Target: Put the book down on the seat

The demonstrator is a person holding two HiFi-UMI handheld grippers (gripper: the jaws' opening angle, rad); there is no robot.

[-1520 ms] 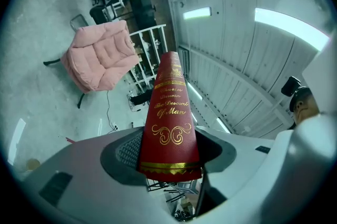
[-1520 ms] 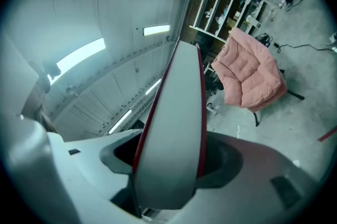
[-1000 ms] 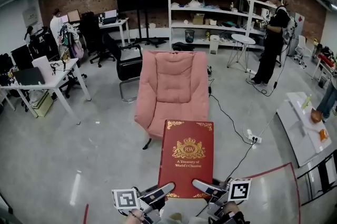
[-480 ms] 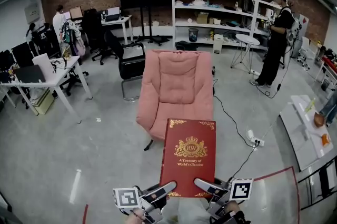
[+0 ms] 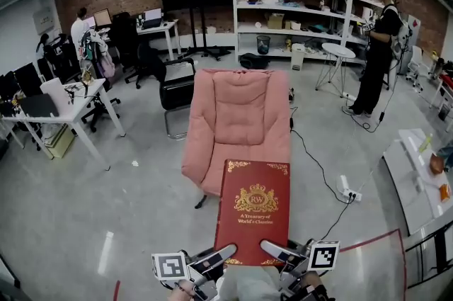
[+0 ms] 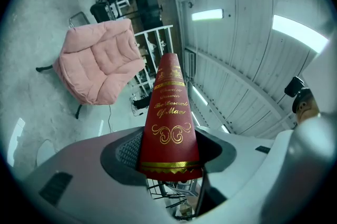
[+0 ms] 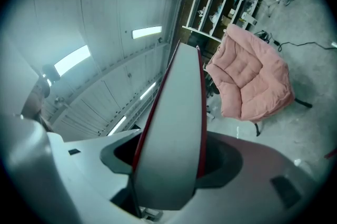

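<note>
arguably the main risk is leverage: the red book point(image 5: 253, 211) is carried flat by its near edge alone, in front of the pink armchair point(image 5: 237, 115) with its far end towards the seat, so it could droop, twist loose, or catch the seat's front lip and slide to the floor point(image 5: 106, 186) if released too soon. the left claw point(image 5: 222, 253) is clamped on the spine-side corner and the right claw point(image 5: 272, 248) on the page-side corner, each spread wide by the book's thickness.

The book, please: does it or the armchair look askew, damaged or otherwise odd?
Nothing stands out. The red book lies level, cover up, with no visible damage, gripped at its near edge by the left gripper and the right gripper. The pink armchair stands upright ahead.
</note>
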